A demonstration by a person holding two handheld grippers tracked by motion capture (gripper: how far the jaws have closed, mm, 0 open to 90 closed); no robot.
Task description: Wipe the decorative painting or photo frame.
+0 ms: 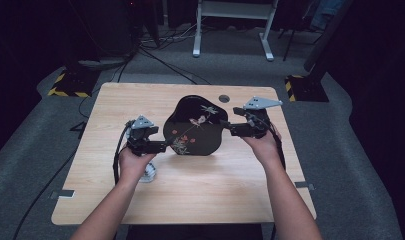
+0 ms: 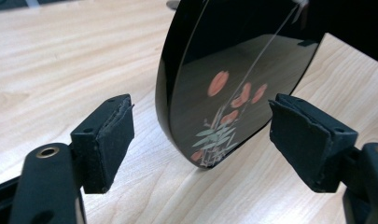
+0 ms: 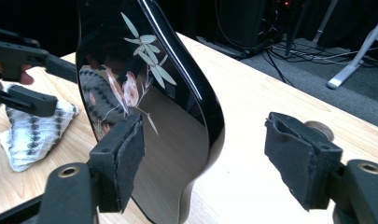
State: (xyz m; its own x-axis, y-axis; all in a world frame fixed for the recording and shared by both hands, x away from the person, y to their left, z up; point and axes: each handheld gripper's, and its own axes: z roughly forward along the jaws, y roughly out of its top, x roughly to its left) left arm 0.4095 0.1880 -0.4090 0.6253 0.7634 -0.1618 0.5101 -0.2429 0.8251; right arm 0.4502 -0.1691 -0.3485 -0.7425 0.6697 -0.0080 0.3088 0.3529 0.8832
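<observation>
Black lacquer tray point(image 1: 197, 127) standing on edge mid-table point(image 1: 190, 185), painted face toward the person. Left gripper point(image 1: 162, 146) at tray's left edge, jaws apart, tray rim between them, pads point(image 2: 113, 140) clear of it. Right gripper point(image 1: 229, 126) at tray's right edge, jaws wide apart, rim between them, no pressure visible from either pad. Patterned cloth point(image 3: 35, 133) on table under left hand point(image 1: 135, 165).
</observation>
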